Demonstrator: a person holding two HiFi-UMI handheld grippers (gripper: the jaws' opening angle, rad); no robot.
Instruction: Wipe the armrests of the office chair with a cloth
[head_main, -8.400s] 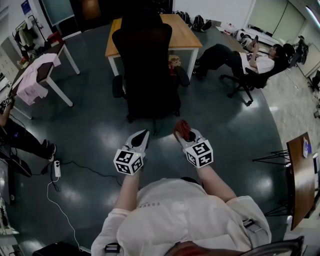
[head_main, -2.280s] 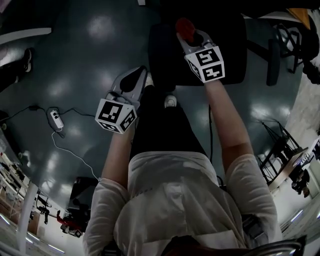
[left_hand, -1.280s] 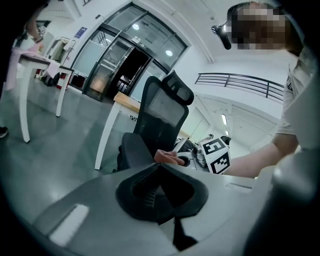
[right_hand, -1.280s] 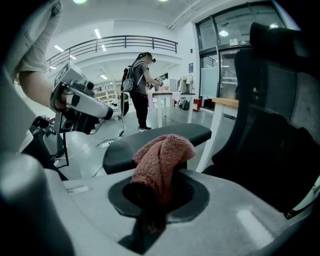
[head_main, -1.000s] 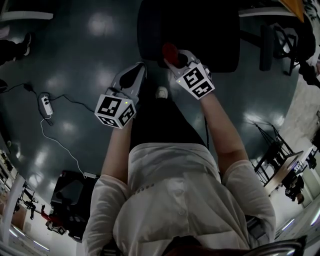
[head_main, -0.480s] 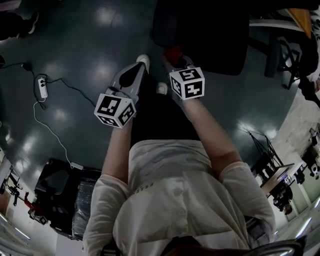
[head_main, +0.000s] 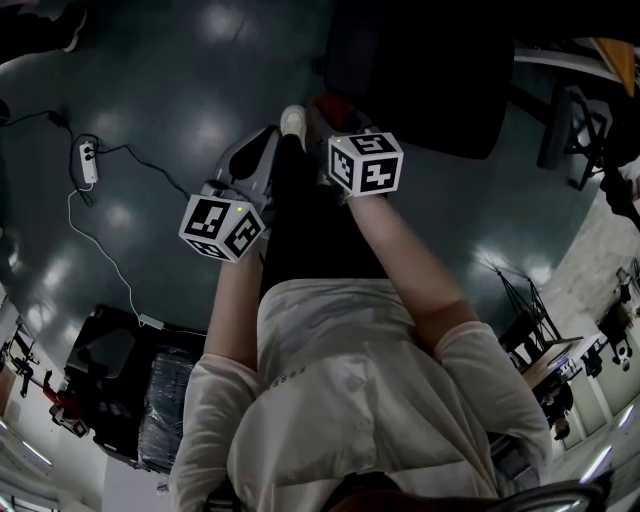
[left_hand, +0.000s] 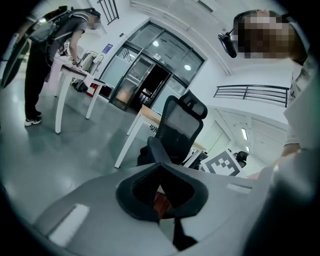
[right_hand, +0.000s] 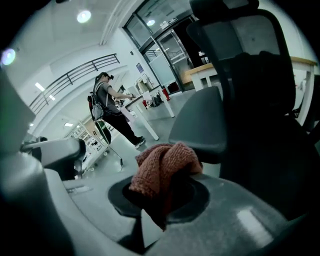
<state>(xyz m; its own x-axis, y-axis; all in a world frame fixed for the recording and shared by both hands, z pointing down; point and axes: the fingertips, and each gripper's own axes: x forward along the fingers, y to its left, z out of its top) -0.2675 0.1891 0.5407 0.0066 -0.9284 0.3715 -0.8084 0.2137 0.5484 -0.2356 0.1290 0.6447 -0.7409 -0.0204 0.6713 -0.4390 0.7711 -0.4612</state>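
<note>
The black office chair (head_main: 420, 60) fills the top of the head view. In the right gripper view its grey armrest pad (right_hand: 200, 125) lies just beyond the jaws, with the mesh back (right_hand: 260, 85) to the right. My right gripper (head_main: 335, 118) is shut on a bunched rust-red knitted cloth (right_hand: 165, 167), whose tip (head_main: 328, 103) shows at the chair's near edge. Whether the cloth touches the armrest I cannot tell. My left gripper (head_main: 268, 135) hangs beside it on the left, shut, its jaw tips (left_hand: 159, 167) meeting with nothing held. The chair (left_hand: 177, 125) stands ahead of it.
A white power strip (head_main: 88, 162) with its cable lies on the dark glossy floor at the left. A wooden-topped white-legged table (left_hand: 145, 117) stands behind the chair. A person (right_hand: 107, 112) works at a table far left. Black cases (head_main: 120, 370) sit behind me.
My right gripper, still holding the cloth, has drifted left and nearer the left gripper along the chair's near edge. The head view has swung, so the chair sits further right in it.
</note>
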